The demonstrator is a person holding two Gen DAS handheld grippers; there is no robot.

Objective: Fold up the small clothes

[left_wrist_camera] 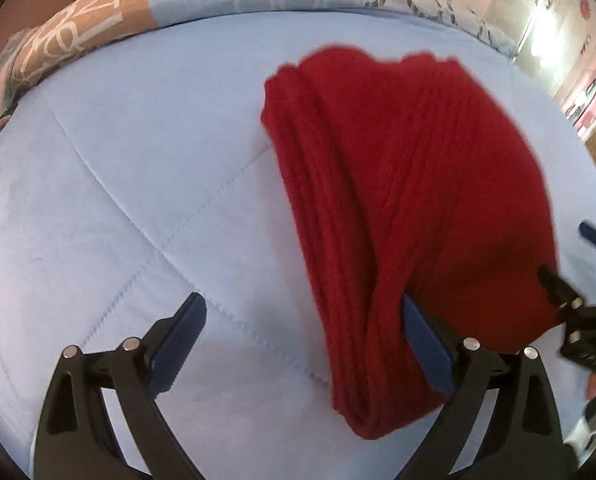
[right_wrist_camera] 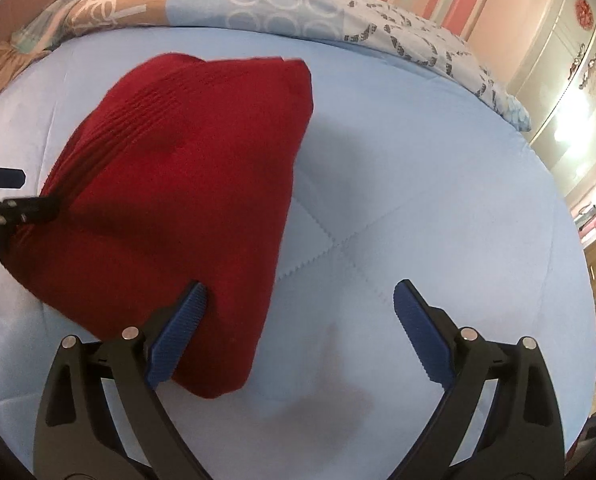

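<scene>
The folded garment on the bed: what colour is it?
Dark red garment, a ribbed knit, clearest in the right wrist view.

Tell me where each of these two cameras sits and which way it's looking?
Left wrist view: sits on the left tool, looking down along its open fingers at the bed; the red knit lies over its right finger. The other tool shows at the right edge.
Right wrist view: sits on the right tool, looking down at the bed; its open fingers show, the left finger in front of the knit.
Shared: the folded knit, the blue bed, the patterned quilt behind.
</scene>
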